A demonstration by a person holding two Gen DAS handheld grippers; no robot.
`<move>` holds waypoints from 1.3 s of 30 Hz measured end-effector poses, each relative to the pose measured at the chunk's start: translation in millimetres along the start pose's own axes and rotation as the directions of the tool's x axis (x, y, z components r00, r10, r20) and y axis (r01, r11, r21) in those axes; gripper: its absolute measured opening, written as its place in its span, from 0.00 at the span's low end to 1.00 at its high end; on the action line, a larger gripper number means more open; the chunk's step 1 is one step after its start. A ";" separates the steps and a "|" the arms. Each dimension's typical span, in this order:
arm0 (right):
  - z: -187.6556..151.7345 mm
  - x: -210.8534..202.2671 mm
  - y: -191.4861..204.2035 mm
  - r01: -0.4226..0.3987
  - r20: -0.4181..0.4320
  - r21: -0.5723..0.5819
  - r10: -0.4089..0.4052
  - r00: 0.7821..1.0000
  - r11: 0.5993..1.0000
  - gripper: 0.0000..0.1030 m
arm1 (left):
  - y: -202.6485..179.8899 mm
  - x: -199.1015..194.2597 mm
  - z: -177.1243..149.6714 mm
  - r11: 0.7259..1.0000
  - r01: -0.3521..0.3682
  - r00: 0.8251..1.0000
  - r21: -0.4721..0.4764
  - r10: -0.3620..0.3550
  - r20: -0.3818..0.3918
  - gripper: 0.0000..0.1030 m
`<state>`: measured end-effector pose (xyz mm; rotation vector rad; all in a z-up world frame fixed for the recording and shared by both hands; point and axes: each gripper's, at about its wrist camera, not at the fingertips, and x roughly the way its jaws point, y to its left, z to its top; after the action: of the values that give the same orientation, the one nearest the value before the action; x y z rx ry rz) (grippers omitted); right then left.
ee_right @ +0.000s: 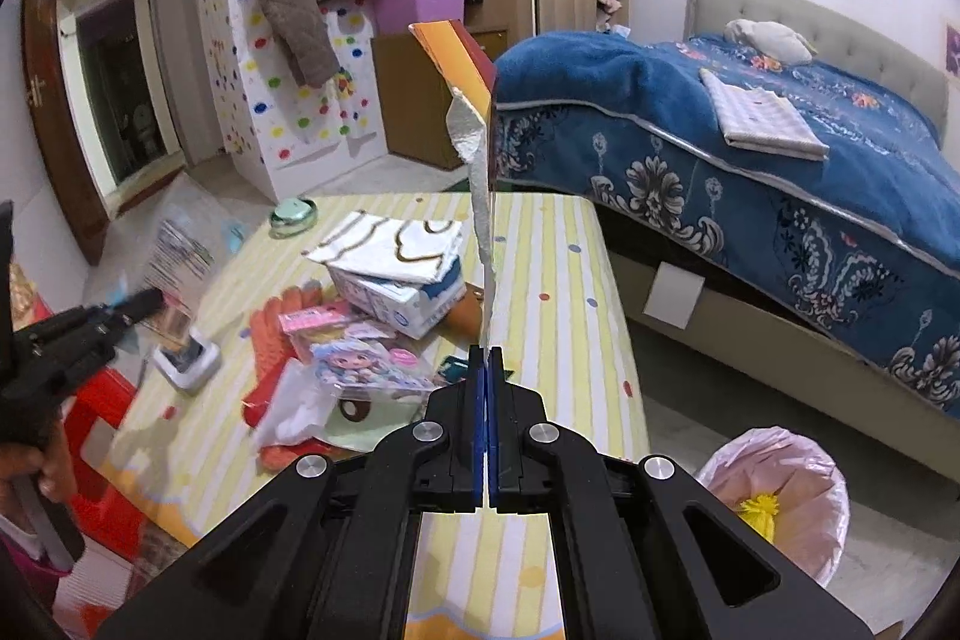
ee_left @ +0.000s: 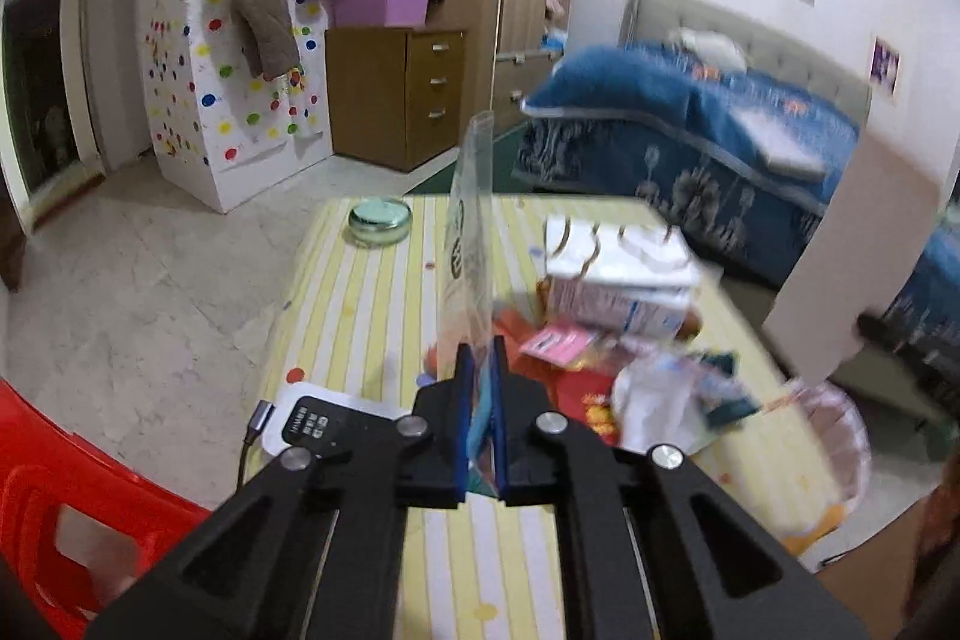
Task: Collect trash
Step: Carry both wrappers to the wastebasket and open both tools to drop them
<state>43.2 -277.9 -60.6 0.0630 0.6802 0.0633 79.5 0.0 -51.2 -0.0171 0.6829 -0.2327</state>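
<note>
Right gripper [ee_right: 486, 358] is closed on a white paper strip [ee_right: 480, 196] with an orange card, lifted above the tabletop [ee_right: 558, 280]. Left gripper [ee_left: 480, 358] is clamped on a clear plastic wrapper [ee_left: 471, 220]. I judge the collecting partly done: the lined bin [ee_right: 780, 490] holds something yellow, while packets [ee_right: 360, 358] and a carton [ee_right: 396, 274] remain.

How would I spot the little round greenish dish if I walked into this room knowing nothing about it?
Find the table with the yellow-striped cloth beside the blue bed. Go to its far end, the corner nearest the brown drawer cabinet, well beyond the milk carton and the wrapper clutter. The green dish sits there alone: small, round, shallow and glossy pale green, the only rounded thing on the cloth.
</note>
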 end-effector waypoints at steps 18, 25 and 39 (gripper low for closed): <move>-46.1 -48.1 -30.8 0.026 -0.031 0.124 -0.022 0.999 0.992 0.00 | -91.6 -30.6 -34.7 0.950 0.295 0.955 0.105 -0.287 -0.079 0.03; -61.9 -72.5 -77.8 0.142 -0.037 0.200 -0.137 0.990 0.969 0.00 | -162.1 -23.4 -36.2 0.873 0.431 0.902 0.229 -0.418 -0.106 0.03; -121.7 -84.6 -187.3 0.395 -0.159 0.353 -0.361 0.919 0.848 0.00 | -308.7 45.2 -56.9 0.721 0.608 0.793 0.331 -0.540 -0.282 0.04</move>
<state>-91.9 -466.6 -116.8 0.2994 0.7744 -0.4536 13.7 -307.1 -95.2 0.1960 0.7718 -0.9977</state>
